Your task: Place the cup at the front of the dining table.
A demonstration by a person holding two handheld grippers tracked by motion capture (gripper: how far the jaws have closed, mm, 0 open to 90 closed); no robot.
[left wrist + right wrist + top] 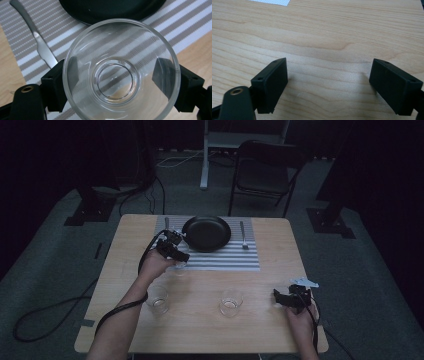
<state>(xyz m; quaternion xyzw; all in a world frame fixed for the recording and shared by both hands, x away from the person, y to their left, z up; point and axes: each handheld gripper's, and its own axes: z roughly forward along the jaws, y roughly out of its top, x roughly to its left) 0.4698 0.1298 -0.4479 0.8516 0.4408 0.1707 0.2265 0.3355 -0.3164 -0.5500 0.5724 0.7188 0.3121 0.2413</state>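
My left gripper (116, 72) is shut on a clear empty glass (120, 45), one black jaw against each side of it. I look down into the glass over the near edge of the striped placemat (182, 22), just in front of the black plate (112, 8). Whether the glass rests on the mat I cannot tell. In the high view the left gripper (180, 257) holds the glass (179, 268) left of the plate (206, 233). My right gripper (278, 296) (329, 75) stands open over bare wood near the table's right front edge.
Two more clear glasses (158, 299) (231, 303) stand on the wooden table (260, 330) near the front. A knife (40, 42) lies on the mat left of the plate and a fork (243, 236) to its right. A folding chair (265, 170) stands beyond the table.
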